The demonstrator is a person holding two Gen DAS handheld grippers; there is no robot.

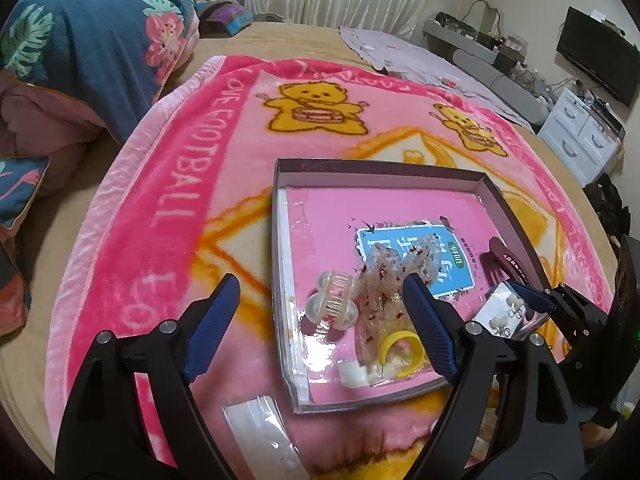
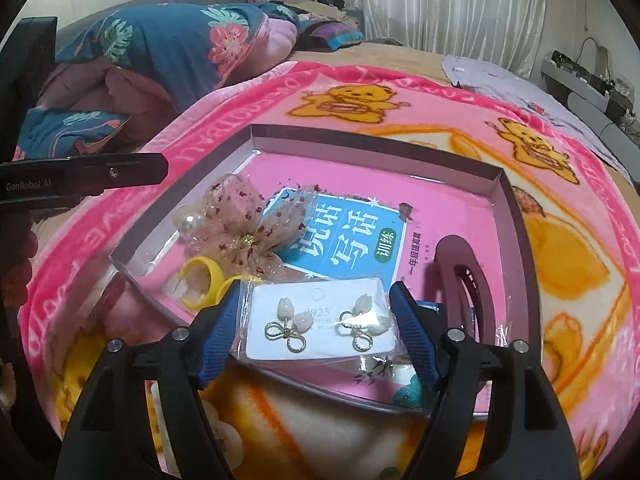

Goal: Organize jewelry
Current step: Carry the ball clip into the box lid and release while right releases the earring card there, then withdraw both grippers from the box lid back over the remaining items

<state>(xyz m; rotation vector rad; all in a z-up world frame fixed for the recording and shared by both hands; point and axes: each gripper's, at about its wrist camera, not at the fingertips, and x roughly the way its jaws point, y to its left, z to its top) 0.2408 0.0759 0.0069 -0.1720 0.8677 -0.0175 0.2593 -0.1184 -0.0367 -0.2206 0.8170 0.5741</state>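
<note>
A shallow box (image 1: 280, 248) (image 2: 508, 216) with a pink floor lies on the pink bear blanket. In it are a clear claw clip (image 1: 332, 304), a sheer flowered bow (image 1: 392, 276) (image 2: 248, 228), yellow hoop earrings (image 1: 402, 346) (image 2: 200, 280) and a dark hair clip (image 1: 508, 258) (image 2: 464, 276). My right gripper (image 2: 316, 320) (image 1: 524, 304) holds a bagged earring card (image 2: 320, 316) (image 1: 506, 312) between its fingers over the box's near edge. My left gripper (image 1: 320, 320) is open and empty above the box's left part.
A clear plastic bag (image 1: 260, 432) lies on the blanket (image 1: 180, 200) in front of the box. Folded floral bedding (image 1: 88, 52) is at the back left. A teal object (image 2: 412, 394) sits by the box's near edge.
</note>
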